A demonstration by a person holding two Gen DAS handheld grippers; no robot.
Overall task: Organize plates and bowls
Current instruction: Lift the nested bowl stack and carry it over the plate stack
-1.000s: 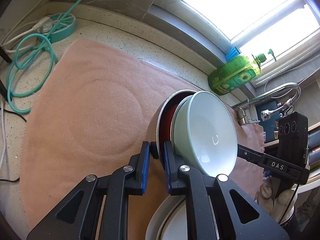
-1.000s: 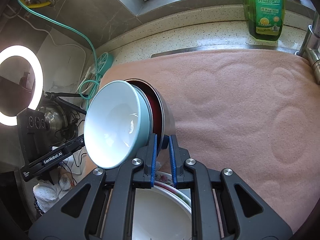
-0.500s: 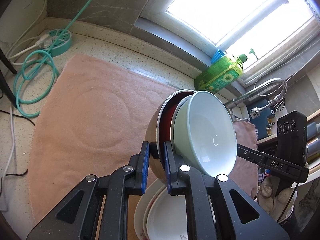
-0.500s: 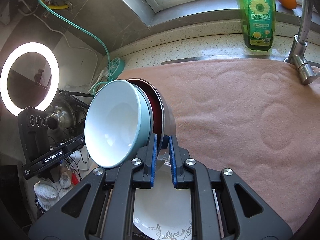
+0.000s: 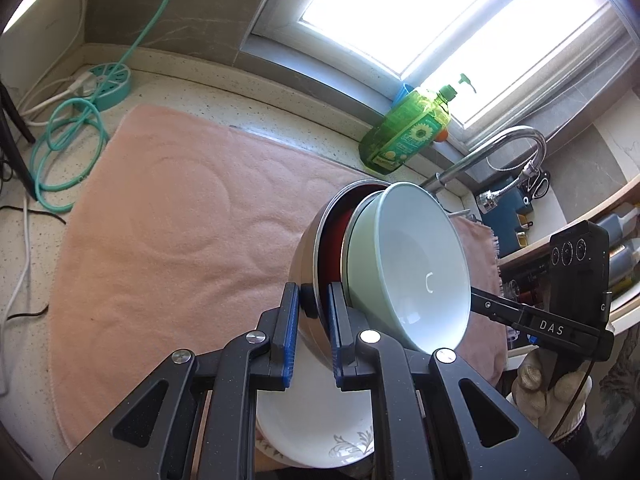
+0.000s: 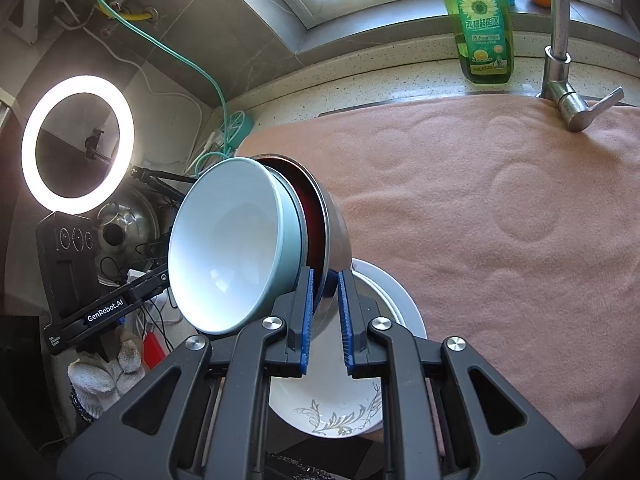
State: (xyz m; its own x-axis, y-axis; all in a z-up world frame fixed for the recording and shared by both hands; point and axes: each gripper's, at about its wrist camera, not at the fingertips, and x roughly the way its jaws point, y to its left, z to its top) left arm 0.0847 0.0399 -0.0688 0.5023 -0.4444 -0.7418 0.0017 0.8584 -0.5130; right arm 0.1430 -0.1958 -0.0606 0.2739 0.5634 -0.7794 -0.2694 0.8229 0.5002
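Two claws pinch one nested stack of bowls from opposite sides: the left claw (image 5: 313, 330) is clenched on the rim of the steel bowl (image 5: 306, 248), and the right claw (image 6: 325, 320) is clenched on the same rim across from it. The stack counts three: the steel bowl outermost, a red bowl (image 5: 330, 236) of which only a sliver shows, and a pale green bowl (image 5: 404, 264) with a white inside. It hangs tilted on edge in the air, above a white plate (image 6: 384, 300) with a grey leaf pattern. The plate is partly hidden by the claws; whether more plates lie under it is hard to make out. It rests at the near edge of a pink towel (image 6: 500, 208) on the speckled table (image 5: 248, 100). Far off stand one green soap bottle (image 6: 482, 28) and one tap (image 6: 560, 52).
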